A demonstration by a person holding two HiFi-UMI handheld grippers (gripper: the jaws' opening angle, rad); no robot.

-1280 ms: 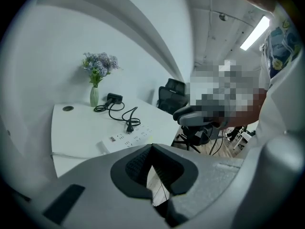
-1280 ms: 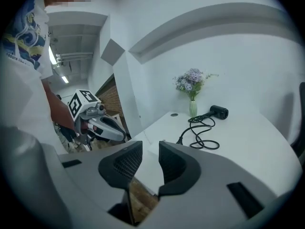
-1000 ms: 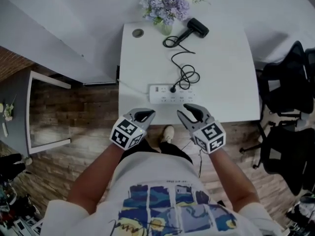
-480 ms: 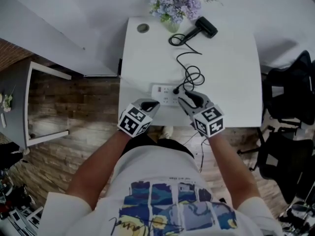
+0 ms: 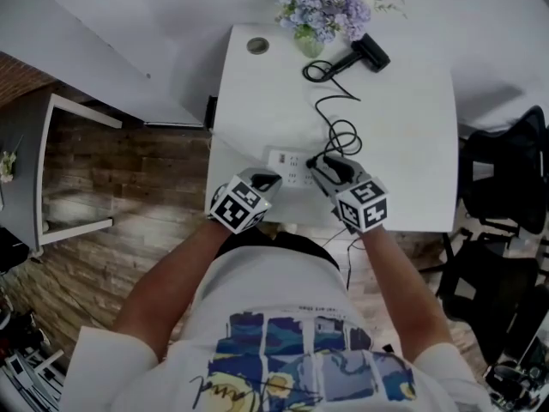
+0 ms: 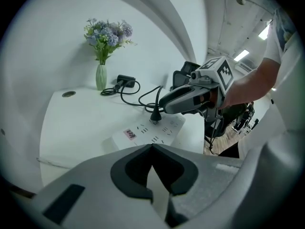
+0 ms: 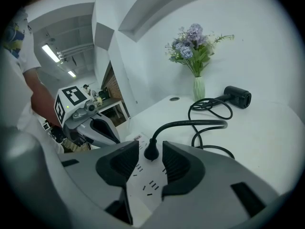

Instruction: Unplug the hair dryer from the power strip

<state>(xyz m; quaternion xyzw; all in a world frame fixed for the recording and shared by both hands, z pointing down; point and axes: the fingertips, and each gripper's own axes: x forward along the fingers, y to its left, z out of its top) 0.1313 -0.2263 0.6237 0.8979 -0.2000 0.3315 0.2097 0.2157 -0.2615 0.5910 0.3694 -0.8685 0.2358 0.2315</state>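
The white power strip (image 5: 287, 166) lies near the table's front edge, and the black plug (image 7: 151, 150) stands in it. Its cord (image 5: 336, 127) loops back to the black hair dryer (image 5: 369, 51) at the far side. My right gripper (image 7: 150, 145) has its jaws on either side of the plug; they are opening and the pads do not touch it. In the head view the right gripper (image 5: 320, 163) covers the strip's right part. My left gripper (image 6: 152, 148) is shut and empty, hovering over the table's front edge just short of the strip's left end (image 6: 129, 133).
A vase of purple flowers (image 5: 324, 5) stands at the table's back edge beside the hair dryer. A round grommet (image 5: 257, 45) sits at the back left corner. Black office chairs (image 5: 506, 196) stand to the right, and a grey side table (image 5: 51, 170) to the left.
Both grippers have moved forward and down over the table's front edge. The right one has reached the plug, and the left one has come up to the strip's left end.
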